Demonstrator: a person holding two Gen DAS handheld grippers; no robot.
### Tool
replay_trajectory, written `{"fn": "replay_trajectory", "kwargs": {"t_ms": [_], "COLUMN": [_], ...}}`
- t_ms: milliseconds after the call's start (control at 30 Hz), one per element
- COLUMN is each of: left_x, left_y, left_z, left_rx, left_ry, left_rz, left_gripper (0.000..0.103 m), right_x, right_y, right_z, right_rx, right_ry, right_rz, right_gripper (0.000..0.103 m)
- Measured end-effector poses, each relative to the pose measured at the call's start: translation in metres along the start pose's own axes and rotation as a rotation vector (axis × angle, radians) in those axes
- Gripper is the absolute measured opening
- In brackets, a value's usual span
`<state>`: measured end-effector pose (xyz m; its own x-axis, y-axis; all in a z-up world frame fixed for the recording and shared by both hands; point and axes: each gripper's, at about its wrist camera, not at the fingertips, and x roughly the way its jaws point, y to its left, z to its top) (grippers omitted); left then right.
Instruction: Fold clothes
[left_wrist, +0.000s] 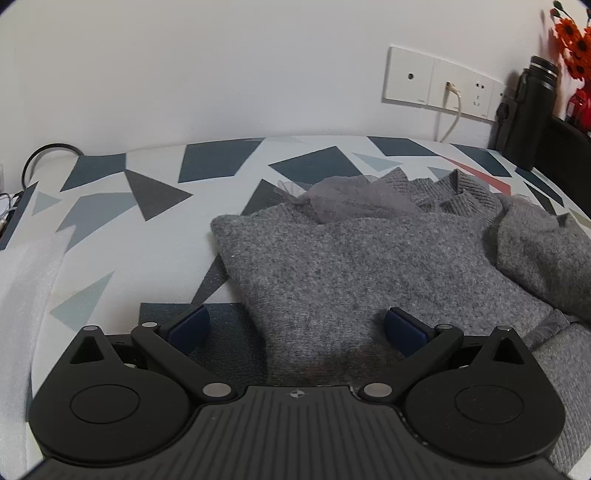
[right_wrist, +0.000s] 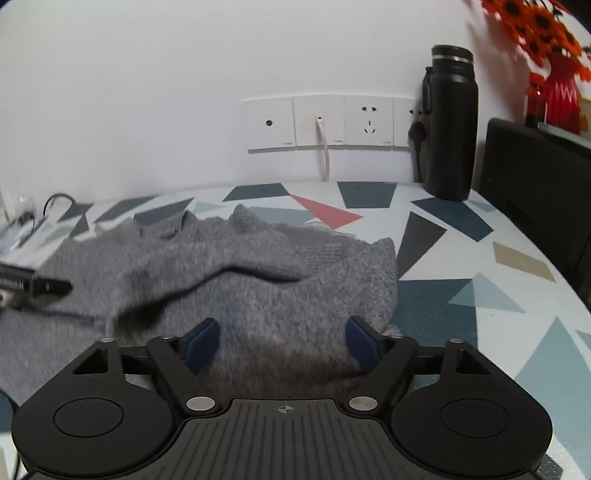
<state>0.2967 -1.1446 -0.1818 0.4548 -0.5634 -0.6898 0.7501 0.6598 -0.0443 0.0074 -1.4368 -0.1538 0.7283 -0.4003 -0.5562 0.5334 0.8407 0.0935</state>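
A grey knit sweater (left_wrist: 369, 266) lies partly folded on the patterned table (left_wrist: 155, 192), with a sheer grey mesh trim (left_wrist: 354, 199) near its collar. My left gripper (left_wrist: 295, 326) hovers open over the sweater's near left edge, its blue pads (left_wrist: 188, 326) spread wide and holding nothing. In the right wrist view the same sweater (right_wrist: 258, 273) is bunched, with a folded layer on top. My right gripper (right_wrist: 282, 343) is open above the sweater's right part, blue pads (right_wrist: 364, 345) apart. The other gripper (right_wrist: 33, 284) shows at the left edge.
A black bottle (right_wrist: 450, 125) stands at the back by the wall sockets (right_wrist: 332, 123), with a white cable (right_wrist: 325, 155) plugged in. A red vase with orange flowers (right_wrist: 561, 88) and a black box (right_wrist: 535, 177) are at the right. White foam (left_wrist: 26, 288) lies at the left.
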Motion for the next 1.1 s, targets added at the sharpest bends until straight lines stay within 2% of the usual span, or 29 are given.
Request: {"fn": "replay_trajectory", "kwargs": {"t_ms": [133, 200, 267, 367, 500, 633, 733, 933, 1100], "left_x": [0.001, 0.001, 0.002, 0.001, -0.016, -0.042, -0.05, -0.034, -0.008], "left_y": [-0.001, -0.002, -0.002, -0.001, -0.012, -0.05, -0.087, -0.158, -0.2], "left_z": [0.002, 0.004, 0.006, 0.009, 0.017, 0.035, 0.046, 0.053, 0.055], "left_rx": [0.008, 0.008, 0.006, 0.002, 0.046, 0.157, 0.218, 0.31, 0.422], "left_ry": [0.015, 0.03, 0.045, 0.065, 0.046, -0.017, -0.043, -0.05, -0.016], "left_rz": [-0.003, -0.004, -0.005, -0.014, -0.01, -0.012, -0.045, -0.133, -0.118], "left_gripper": [0.103, 0.103, 0.103, 0.103, 0.102, 0.102, 0.102, 0.103, 0.103], "right_x": [-0.014, -0.019, -0.018, -0.007, 0.0, 0.006, 0.007, 0.008, 0.008], "right_y": [-0.003, -0.007, -0.011, -0.01, -0.005, 0.0, -0.002, -0.004, -0.005], "right_z": [-0.002, -0.002, -0.003, -0.007, -0.007, -0.008, -0.008, -0.008, -0.008], "right_rx": [0.003, 0.012, 0.013, -0.019, -0.045, -0.066, -0.049, -0.04, -0.037], "right_ry": [-0.064, -0.095, -0.095, -0.037, 0.005, 0.03, 0.038, 0.046, 0.048], "right_rz": [0.001, -0.011, -0.034, -0.056, -0.044, -0.055, -0.042, -0.035, -0.033], "right_gripper": [0.08, 0.096, 0.097, 0.096, 0.102, 0.102, 0.102, 0.102, 0.102]}}
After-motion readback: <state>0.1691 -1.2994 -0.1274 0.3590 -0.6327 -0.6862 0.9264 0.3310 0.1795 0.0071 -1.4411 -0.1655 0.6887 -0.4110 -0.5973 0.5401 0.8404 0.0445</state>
